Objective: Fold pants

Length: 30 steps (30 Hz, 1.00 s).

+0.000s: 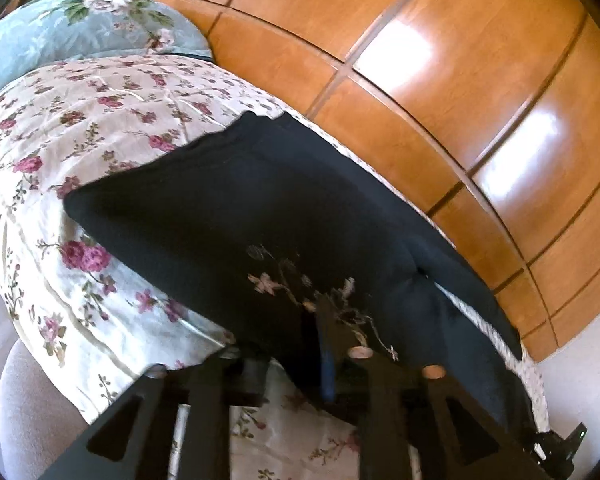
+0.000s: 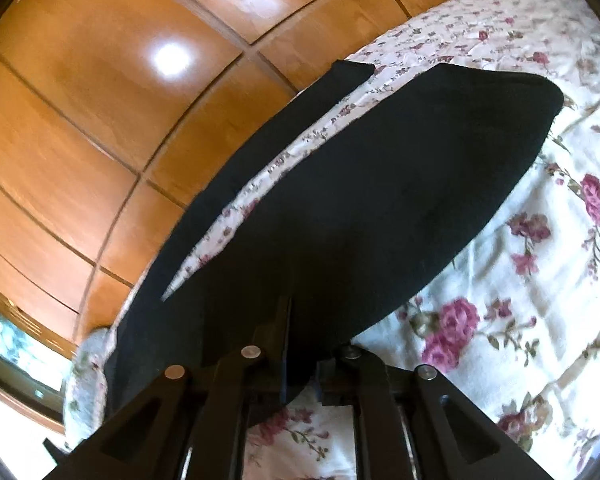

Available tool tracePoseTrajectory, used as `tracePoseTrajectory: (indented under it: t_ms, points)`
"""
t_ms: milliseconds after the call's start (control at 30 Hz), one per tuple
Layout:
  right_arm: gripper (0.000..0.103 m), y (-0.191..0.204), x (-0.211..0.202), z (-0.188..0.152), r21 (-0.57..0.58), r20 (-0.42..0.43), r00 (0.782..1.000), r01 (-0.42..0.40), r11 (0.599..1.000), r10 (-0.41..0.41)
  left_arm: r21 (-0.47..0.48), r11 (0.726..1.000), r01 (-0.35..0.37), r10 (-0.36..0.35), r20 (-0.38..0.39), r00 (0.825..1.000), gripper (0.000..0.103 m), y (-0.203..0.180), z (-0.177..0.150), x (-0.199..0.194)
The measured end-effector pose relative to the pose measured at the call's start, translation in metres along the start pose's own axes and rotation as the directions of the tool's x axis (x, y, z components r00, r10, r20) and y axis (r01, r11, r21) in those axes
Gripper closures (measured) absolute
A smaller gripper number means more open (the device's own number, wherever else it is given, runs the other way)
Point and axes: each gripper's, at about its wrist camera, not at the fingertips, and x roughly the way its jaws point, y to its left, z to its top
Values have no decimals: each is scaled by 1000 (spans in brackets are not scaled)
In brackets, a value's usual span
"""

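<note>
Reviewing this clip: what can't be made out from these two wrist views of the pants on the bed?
- Left gripper fingertips: dark on dark pants, blurred; grip unclear.
- Right gripper: pants cover its fingers; grip unclear.
- Waistband and leg ends: blur and darkness hide which is which.
- Pants edge beside the wooden wardrobe: drops behind the floral bedspread.

The black pants lie spread across the middle of the frame on a floral bedspread, one edge running toward the upper centre. A pale flower embroidery marks the cloth low in the left wrist view — slightly right of centre. In the right wrist view the pants fill the centre — a narrow strip folded apart at upper left.
</note>
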Motion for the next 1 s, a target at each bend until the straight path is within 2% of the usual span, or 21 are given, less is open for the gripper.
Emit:
tracePoseTrajectory:
  t_ms: [67,167,267,300,333,367,433,567,633,700,733,800,867,900,933,967,1000]
  points:
    - [79,-4,-4,9,6,27,999,21,1000,-21,-49,999,-23,25,28,999,67,11,6,-2]
    - [78,-20,-8,29,53,61,996,56,997,-59,-148,988,-40,48,45,998,65,30,19,-1]
    - [78,-44,-9,48,133,90,989,102,986,-115,-198,978,-60,69,38,997,68,45,31,5]
    - [78,-54,-9,54,165,102,986,112,980,-130,-206,977,-60,69,39,997,73,48,33,6]
    - [80,-58,-10,56,177,106,985,114,977,-135,-205,976,-76,84,30,996,87,50,35,8]
    - [90,-61,-12,58,187,110,984,120,975,-142,-199,974,-105,110,12,994,92,51,37,9]
    - [92,-59,-18,60,168,130,980,129,977,-152,-210,974,-87,94,22,995,96,53,37,4]
    - [92,-33,-43,54,7,232,953,199,980,-195,-192,978,-77,92,73,993,97,50,34,-22]
    - [92,-32,-40,51,-32,221,947,247,968,-235,-158,983,-90,102,67,993,97,49,31,-25]
    - [92,-40,-29,49,-29,170,940,305,952,-296,-148,984,-103,111,42,993,96,55,25,-22]
    - [88,-45,-25,48,-10,144,937,323,946,-318,-158,982,-103,108,24,994,90,59,23,-20]
    - [83,-51,-30,45,28,149,938,313,949,-313,-173,977,-122,127,22,992,80,66,22,-24]
    - [66,-53,-40,48,58,175,903,387,920,-392,-178,972,-150,163,57,985,73,71,22,-37]
    - [64,-53,-48,50,90,199,856,469,879,-477,-181,969,-168,184,71,980,70,74,24,-42]
    - [64,-53,-54,51,120,217,825,509,853,-522,-198,960,-197,218,91,972,69,79,27,-50]
    - [61,-54,-66,53,158,253,803,517,842,-540,-216,954,-210,236,103,966,69,83,30,-56]
    - [61,-50,-76,55,181,295,793,501,846,-533,-238,946,-220,252,116,961,67,89,34,-61]
